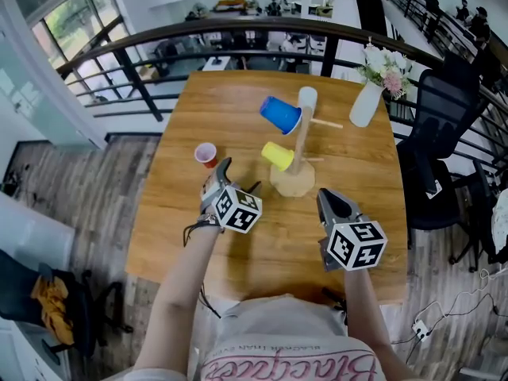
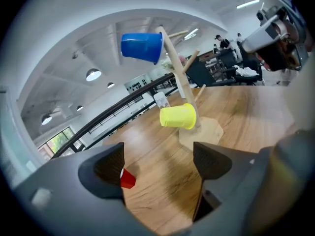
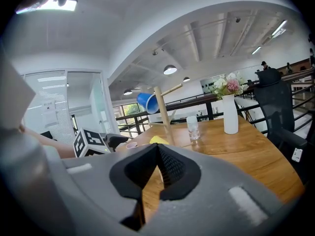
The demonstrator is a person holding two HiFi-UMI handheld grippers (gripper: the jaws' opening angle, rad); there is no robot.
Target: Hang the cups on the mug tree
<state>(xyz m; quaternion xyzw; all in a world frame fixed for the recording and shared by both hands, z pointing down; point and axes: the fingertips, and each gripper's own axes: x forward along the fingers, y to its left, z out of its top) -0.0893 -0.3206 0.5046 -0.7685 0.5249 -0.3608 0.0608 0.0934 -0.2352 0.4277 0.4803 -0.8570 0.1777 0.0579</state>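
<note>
Left tongs [image 2: 157, 163] gape empty, right tongs [image 3: 156, 167] pinched together; red cup [image 1: 205, 154] looks light, thin, crushable; pinch its rim gently.

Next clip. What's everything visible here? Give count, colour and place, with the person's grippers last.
table: 1, light wood, under everything
mug tree: 1, pale wood, middle of the table
blue cup: 1, blue, hung on an upper peg
yellow cup: 1, yellow, hung on a lower peg
red cup: 1, red, standing on the table left of the tree
clear cup: 1, clear, standing on the table beyond the tree
vase: 1, white, holds flowers, far right of the table
chair: 1, black, right of the table
railing: 1, dark, beyond the table
left gripper: 1, grey, jaws open, empty
right gripper: 1, grey, jaws together, empty
</note>
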